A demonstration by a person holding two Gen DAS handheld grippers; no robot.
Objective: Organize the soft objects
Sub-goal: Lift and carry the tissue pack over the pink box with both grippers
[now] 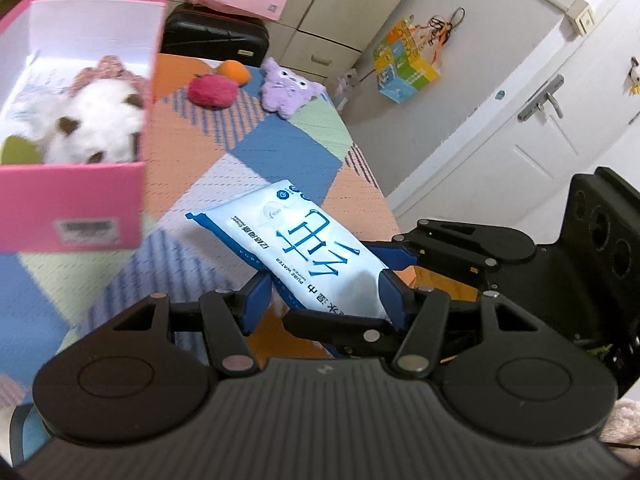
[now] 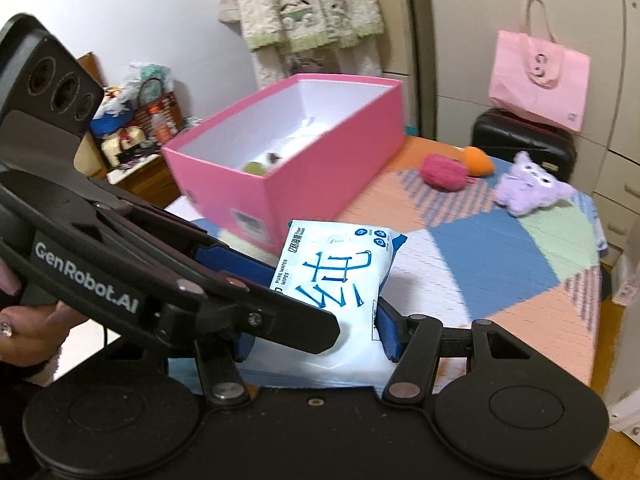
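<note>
A white-and-blue soft pack of wet wipes (image 1: 316, 256) is held above the patchwork-covered desk (image 1: 280, 160), clamped at its near end by both the left hand-held gripper (image 1: 326, 300) and the right hand-held gripper (image 2: 316, 340). A white-and-brown plush toy (image 1: 96, 120) already lies in the open pink cardboard box (image 2: 320, 168). A red plush ball (image 1: 212, 90), an orange plush (image 1: 236, 72) and a purple plush (image 1: 286, 90) remain on the desk, so roughly half appears left.
</note>
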